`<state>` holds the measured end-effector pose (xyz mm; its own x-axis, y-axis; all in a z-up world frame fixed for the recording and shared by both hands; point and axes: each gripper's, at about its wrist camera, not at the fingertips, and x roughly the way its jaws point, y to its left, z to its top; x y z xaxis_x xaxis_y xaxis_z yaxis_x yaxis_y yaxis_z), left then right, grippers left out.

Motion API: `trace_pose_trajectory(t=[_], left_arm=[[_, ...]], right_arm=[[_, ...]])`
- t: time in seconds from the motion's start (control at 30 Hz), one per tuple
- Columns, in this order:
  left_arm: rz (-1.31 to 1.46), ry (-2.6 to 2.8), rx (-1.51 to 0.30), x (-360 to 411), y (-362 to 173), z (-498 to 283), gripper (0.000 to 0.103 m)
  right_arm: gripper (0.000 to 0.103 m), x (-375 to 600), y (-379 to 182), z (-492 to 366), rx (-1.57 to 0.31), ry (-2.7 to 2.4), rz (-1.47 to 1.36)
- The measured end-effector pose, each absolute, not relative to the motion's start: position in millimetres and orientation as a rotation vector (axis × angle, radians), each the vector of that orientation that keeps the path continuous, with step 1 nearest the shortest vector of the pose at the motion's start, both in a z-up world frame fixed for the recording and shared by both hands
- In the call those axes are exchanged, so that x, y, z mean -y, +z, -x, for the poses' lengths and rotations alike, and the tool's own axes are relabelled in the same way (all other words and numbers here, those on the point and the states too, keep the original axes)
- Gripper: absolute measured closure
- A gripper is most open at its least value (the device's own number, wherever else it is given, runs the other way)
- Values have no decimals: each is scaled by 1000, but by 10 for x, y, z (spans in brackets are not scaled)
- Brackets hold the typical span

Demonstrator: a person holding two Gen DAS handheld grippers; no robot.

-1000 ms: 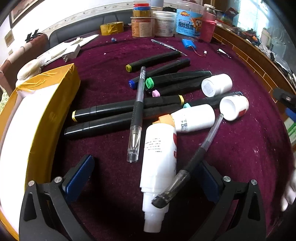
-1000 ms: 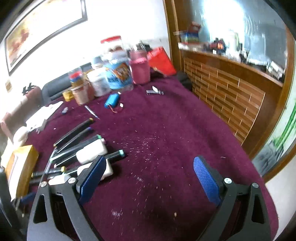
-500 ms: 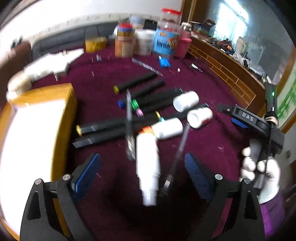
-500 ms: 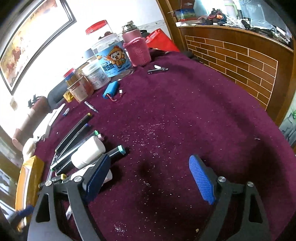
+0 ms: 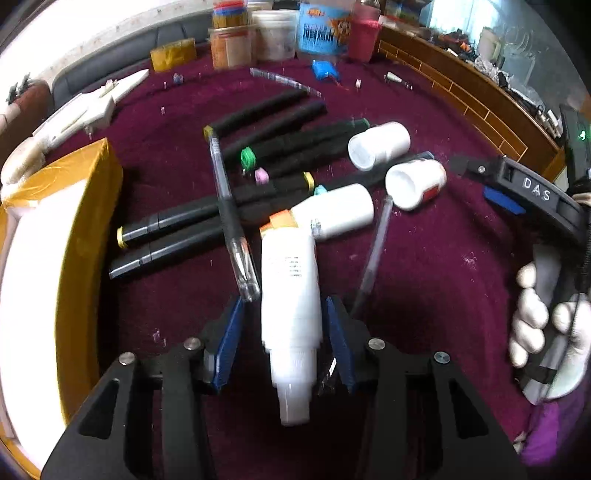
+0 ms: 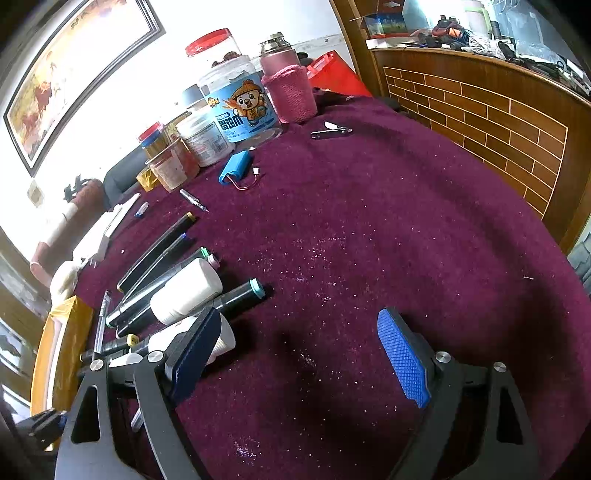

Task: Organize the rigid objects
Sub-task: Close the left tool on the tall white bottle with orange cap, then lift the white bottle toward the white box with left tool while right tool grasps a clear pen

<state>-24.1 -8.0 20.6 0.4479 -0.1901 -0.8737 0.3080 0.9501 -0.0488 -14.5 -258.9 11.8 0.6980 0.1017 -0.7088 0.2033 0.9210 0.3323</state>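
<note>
A white bottle (image 5: 290, 288) with an orange collar lies on the maroon cloth, its nozzle toward me. My left gripper (image 5: 282, 332) straddles its lower body and its jaws are closing; the right pad (image 5: 338, 343) is at the bottle's side and a small gap shows at the left pad. Black markers (image 5: 184, 221), a clear pen (image 5: 229, 206) and other white bottles (image 5: 380, 146) lie behind it. My right gripper (image 6: 299, 354) is open over bare cloth with nothing between its fingers, right of the pile (image 6: 188, 290).
A yellow-taped white box (image 5: 85, 229) stands at the left. Jars and tubs (image 5: 321, 29) line the back edge beside a blue battery pack (image 6: 236, 166) and a nail clipper (image 6: 330, 131). A gloved hand (image 5: 532, 314) holds the right gripper. A brick-pattern wooden counter (image 6: 498, 122) borders the right.
My left gripper's jaws have narrowed from wide open to close around the white bottle's lower body. The right gripper has tilted down toward the cloth beside the pile.
</note>
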Motion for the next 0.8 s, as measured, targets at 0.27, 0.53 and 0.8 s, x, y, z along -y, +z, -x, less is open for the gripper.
trace_pose_trajectory(t=[0.27,0.53,0.8], left_arm=[[-10,-370,-992,-36,296,337,77],[129,-485,-818,-438,897,779,76],[149,-455,-742,-918,1042,906,76]], right_arm=[[20,2592,85,119,-818,-53,-419],[19,2562,82,96,-827,-57,-402],[20,2340,455,251,-837,-73,-312]])
